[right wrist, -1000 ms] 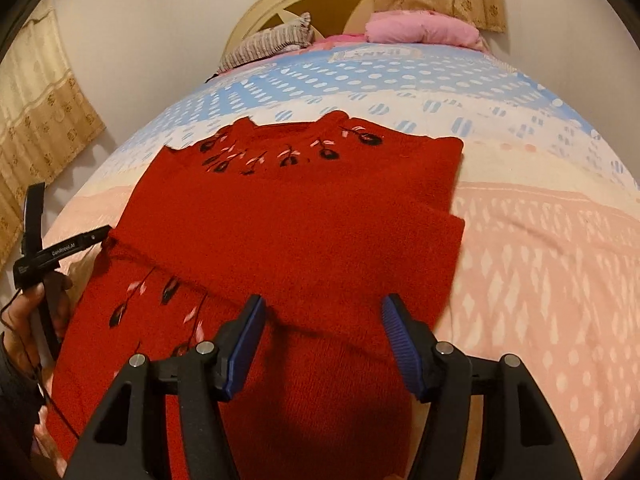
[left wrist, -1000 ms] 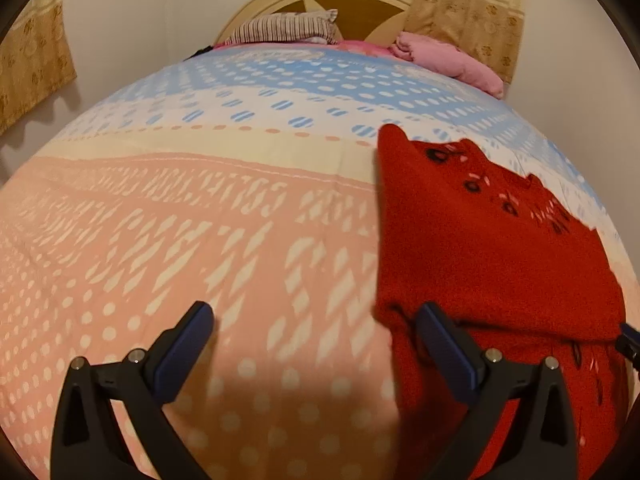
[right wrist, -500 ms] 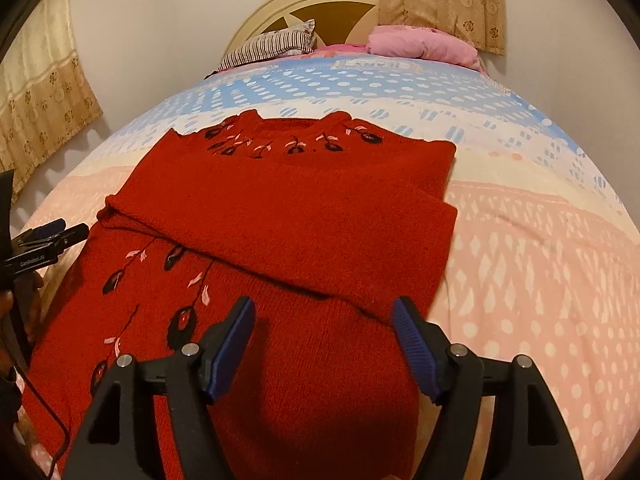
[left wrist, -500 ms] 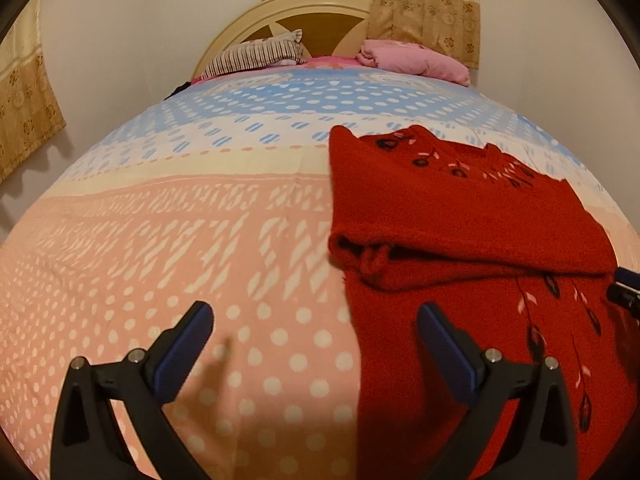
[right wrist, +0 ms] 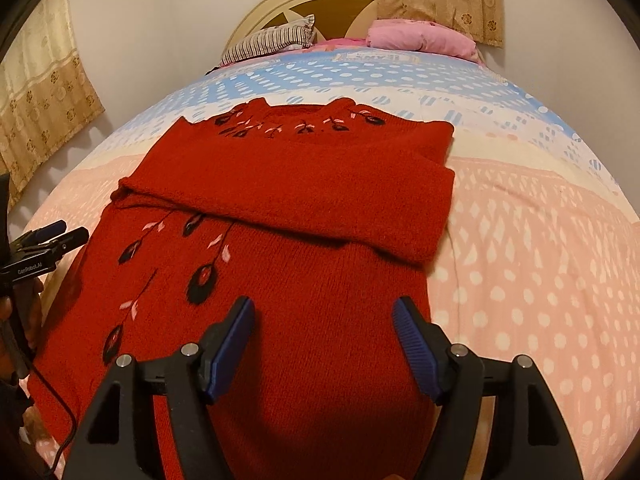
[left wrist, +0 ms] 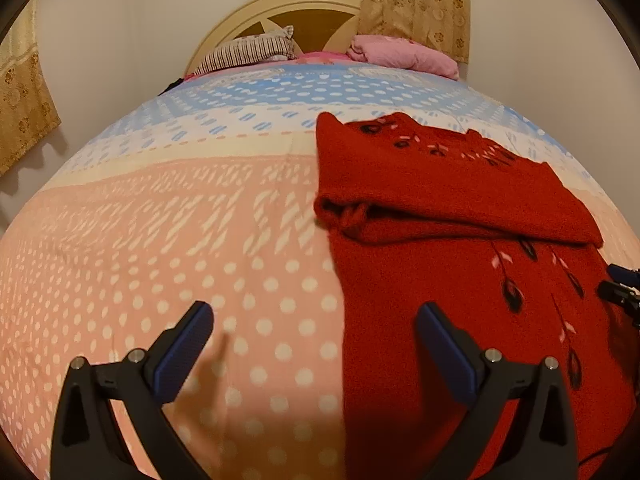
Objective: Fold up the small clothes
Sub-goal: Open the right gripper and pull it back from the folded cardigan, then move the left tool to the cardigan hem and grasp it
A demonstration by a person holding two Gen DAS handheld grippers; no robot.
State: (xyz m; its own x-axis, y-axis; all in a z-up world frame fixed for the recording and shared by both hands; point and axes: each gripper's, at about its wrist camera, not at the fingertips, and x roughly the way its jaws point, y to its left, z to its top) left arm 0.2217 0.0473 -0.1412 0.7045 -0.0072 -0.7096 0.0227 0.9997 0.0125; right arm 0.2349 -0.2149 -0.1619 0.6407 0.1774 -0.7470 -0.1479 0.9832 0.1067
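The red sweater (right wrist: 280,208) lay on the bed (left wrist: 160,220), sleeves folded across, while both grippers (left wrist: 312,344) (right wrist: 322,332) hovered wide open and empty near its hem, which probably needed grasping next.

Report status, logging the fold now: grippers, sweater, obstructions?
Left gripper open, empty. Right gripper open, empty, above sweater hem. Red sweater flat on bed, sleeves folded across chest. Nothing blocking.
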